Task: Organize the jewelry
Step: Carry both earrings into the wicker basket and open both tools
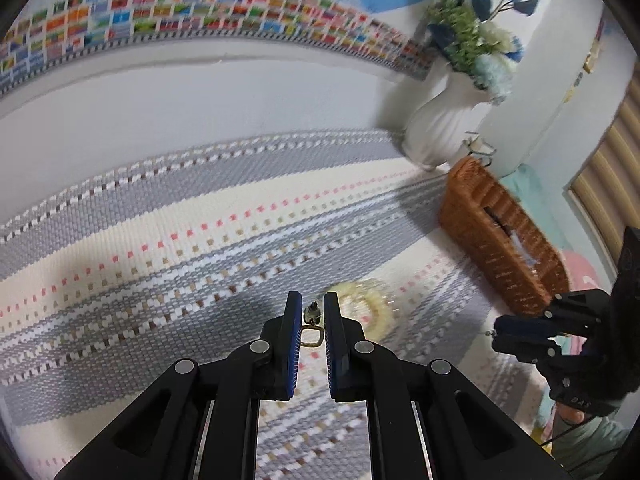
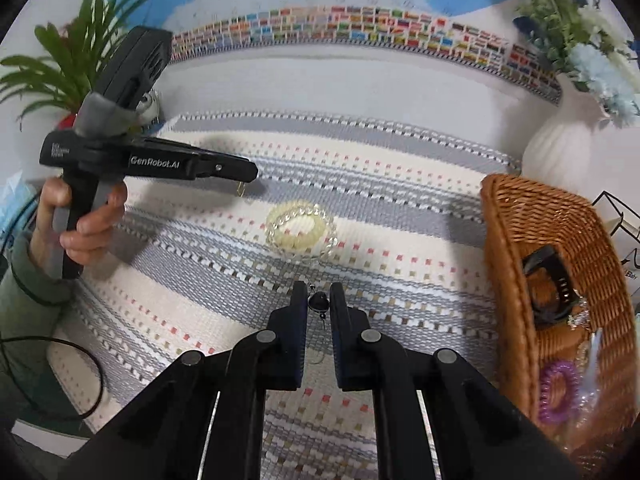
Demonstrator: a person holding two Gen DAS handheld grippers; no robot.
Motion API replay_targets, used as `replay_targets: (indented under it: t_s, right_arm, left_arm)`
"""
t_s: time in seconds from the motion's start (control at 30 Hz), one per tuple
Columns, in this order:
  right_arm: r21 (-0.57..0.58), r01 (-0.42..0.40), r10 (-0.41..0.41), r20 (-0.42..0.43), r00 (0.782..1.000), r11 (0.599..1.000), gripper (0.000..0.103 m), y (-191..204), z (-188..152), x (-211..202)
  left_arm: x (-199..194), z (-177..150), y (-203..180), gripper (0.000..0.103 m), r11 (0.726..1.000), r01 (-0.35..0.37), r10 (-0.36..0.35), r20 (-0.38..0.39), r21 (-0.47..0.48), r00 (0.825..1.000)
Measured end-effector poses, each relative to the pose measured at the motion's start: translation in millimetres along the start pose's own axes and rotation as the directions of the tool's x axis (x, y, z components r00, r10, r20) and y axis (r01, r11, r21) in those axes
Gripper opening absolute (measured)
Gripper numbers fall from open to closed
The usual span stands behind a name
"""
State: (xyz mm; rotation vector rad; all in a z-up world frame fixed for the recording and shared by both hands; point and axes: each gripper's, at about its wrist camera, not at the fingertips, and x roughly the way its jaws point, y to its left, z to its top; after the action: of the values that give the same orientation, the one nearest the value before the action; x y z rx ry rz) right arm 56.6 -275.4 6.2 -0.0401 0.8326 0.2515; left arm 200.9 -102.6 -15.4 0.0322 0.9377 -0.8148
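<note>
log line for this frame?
left tongs: shut on gold earring | right tongs: shut on dark earring | bracelets: on mat | basket: right

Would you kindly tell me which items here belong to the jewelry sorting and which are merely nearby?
Job: gold earring, dark earring, bead bracelets, wicker basket, left gripper, right gripper.
Nearby: white vase, woven mat, potted plant.

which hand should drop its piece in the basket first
Right, probably. The wicker basket sits just beside the right gripper, which holds a dark earring. The left gripper, with its gold earring, is farther off.
</note>
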Motion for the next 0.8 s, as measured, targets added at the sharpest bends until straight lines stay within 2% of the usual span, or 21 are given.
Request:
replay_targets:
  t_s: [0.27, 0.53, 0.7, 0.8]
  right_arm:
    - [0.050, 0.006, -0.008, 0.041, 0.999, 0.999, 0.012, -19.1, 4.2, -34.2]
    - [0.119, 0.051, -0.068, 0.146, 0.987, 0.992, 0.012, -56.7, 0.4, -102.7]
    - [0.155, 0.118, -0.146, 0.182, 0.972, 0.981, 0.012, -85.3, -6.9, -142.4]
    - [0.186, 0.141, -0.174, 0.178, 0.969, 0.973, 0.012, -104.0, -15.2, -152.0]
  left_arm:
    - [-22.5, 11.9, -41.1, 0.010, 0.998, 0.013, -0.016, 0.052, 0.062, 0.999]
    - [-25.3, 45.4, -108.8, 0.010, 0.985, 0.063, -0.074, 0.064, 0.159, 0.995]
    - [-4.3, 66.8, -168.6, 0.010, 0.967, 0.110, -0.123, 0.044, 0.232, 0.991]
    - [19.1, 75.0, -197.6, 0.010, 0.956, 0.143, -0.150, 0.006, 0.255, 0.989]
